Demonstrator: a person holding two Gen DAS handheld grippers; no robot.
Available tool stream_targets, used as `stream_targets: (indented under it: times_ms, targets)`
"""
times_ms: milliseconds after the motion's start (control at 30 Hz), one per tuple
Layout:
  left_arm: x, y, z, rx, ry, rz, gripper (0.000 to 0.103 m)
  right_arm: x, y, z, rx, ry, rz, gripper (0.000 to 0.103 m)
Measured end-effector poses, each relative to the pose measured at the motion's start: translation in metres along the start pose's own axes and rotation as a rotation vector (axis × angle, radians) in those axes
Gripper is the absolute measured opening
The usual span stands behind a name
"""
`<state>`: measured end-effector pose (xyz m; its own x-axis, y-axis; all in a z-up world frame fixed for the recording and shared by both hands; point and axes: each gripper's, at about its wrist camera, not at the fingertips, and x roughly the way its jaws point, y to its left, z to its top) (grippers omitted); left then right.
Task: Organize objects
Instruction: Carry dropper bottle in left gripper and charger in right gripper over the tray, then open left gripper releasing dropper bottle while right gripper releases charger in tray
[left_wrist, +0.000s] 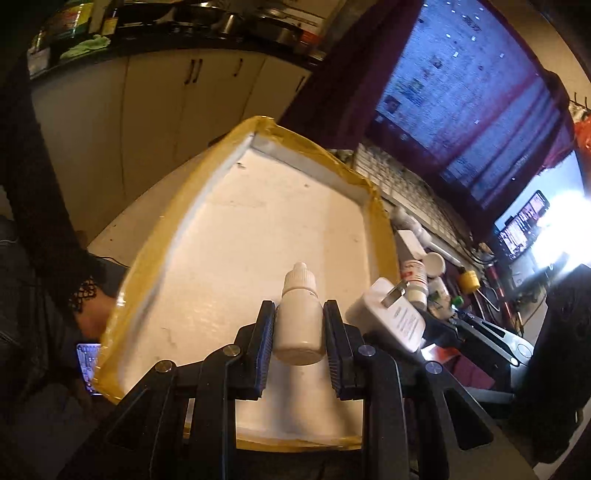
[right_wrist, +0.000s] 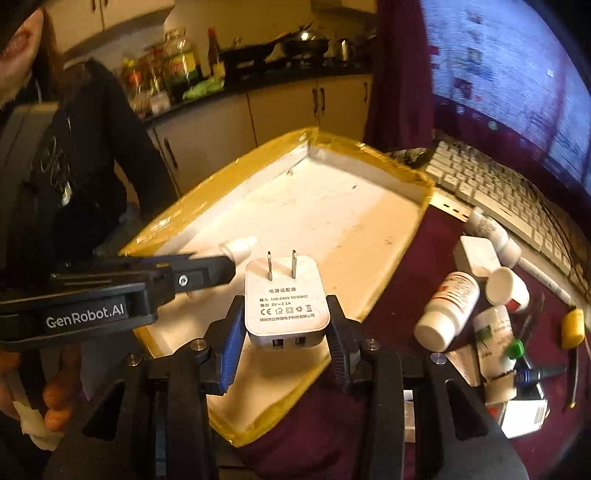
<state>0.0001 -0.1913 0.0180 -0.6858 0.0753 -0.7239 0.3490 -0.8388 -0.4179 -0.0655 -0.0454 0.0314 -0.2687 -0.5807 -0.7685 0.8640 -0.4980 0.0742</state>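
My left gripper (left_wrist: 299, 314) is shut on a small white dropper bottle (left_wrist: 298, 321), held over the near end of a white foam tray with yellow taped rim (left_wrist: 147, 258). My right gripper (right_wrist: 286, 314) is shut on a white USB wall charger (right_wrist: 286, 299), prongs pointing away, above the tray's near right corner (right_wrist: 399, 251). The charger also shows in the left wrist view (left_wrist: 391, 317). The left gripper (right_wrist: 207, 271) with the bottle's tip (right_wrist: 240, 249) shows in the right wrist view, just left of the charger. The tray's floor is bare.
Right of the tray on the maroon cloth lie several white pill bottles (right_wrist: 448, 310), a small white box (right_wrist: 478, 254), a yellow cap (right_wrist: 572, 326) and pens. A white keyboard (right_wrist: 491, 188) and a monitor (right_wrist: 509, 81) stand behind. Kitchen cabinets (right_wrist: 229, 122) are beyond the tray.
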Motion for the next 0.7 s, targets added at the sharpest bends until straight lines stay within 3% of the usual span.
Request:
stream_targets:
  times_ms: [167, 333, 700]
  targets:
    - [0.005, 0.004, -0.004, 0.015, 0.001, 0.031, 0.022, 0.017, 0.006, -0.007, -0.067, 0.069, -0.058, 0.040]
    - [0.006, -0.009, -0.008, 0.066, 0.009, 0.036, 0.022, 0.010, 0.003, -0.017, -0.077, 0.083, -0.112, 0.039]
    - [0.016, -0.030, -0.018, 0.141, 0.033, 0.062, 0.022, 0.006, 0.010, -0.020, -0.079, 0.072, -0.144, 0.040]
